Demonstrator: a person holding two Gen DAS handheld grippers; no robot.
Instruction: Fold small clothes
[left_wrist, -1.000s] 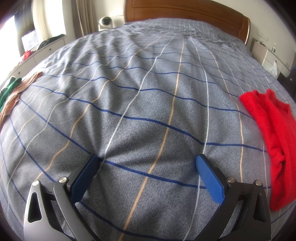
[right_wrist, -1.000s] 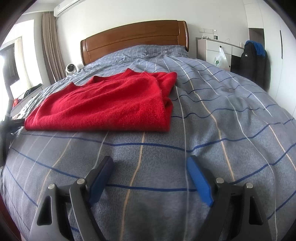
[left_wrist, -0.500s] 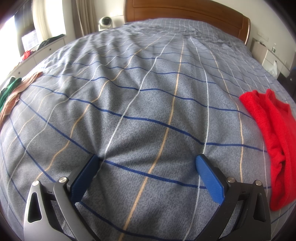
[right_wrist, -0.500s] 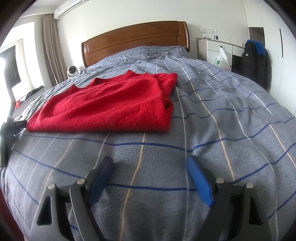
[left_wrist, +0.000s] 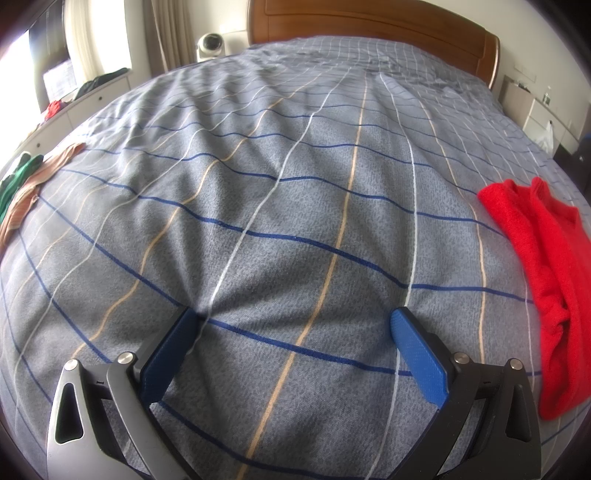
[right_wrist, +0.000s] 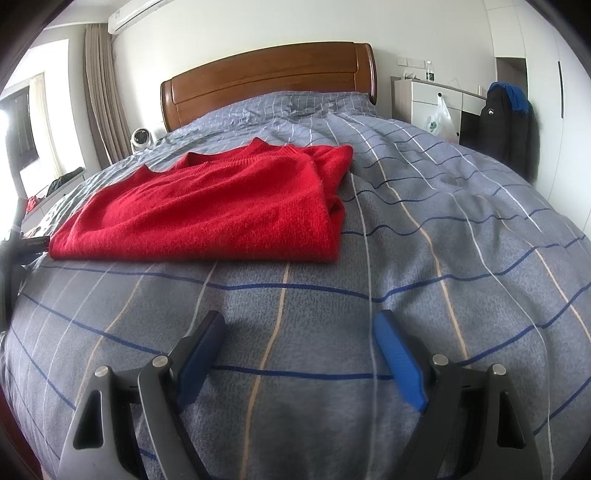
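Observation:
A red knitted sweater (right_wrist: 207, 210) lies folded flat on the grey checked bedspread (right_wrist: 443, 258), a short way ahead of my right gripper (right_wrist: 299, 328), which is open and empty just above the cover. In the left wrist view the same sweater (left_wrist: 546, 266) lies at the far right. My left gripper (left_wrist: 295, 325) is open and empty, its fingertips resting on the bedspread (left_wrist: 295, 184), well left of the sweater.
Green and tan clothes (left_wrist: 26, 192) lie at the bed's left edge. A wooden headboard (right_wrist: 269, 85) stands at the far end, with a small fan (right_wrist: 140, 138) beside it. A white dresser (right_wrist: 428, 99) and a dark jacket (right_wrist: 506, 122) stand to the right.
The right gripper has drifted slightly, so the sweater sits a little differently in its view. The left gripper has not moved.

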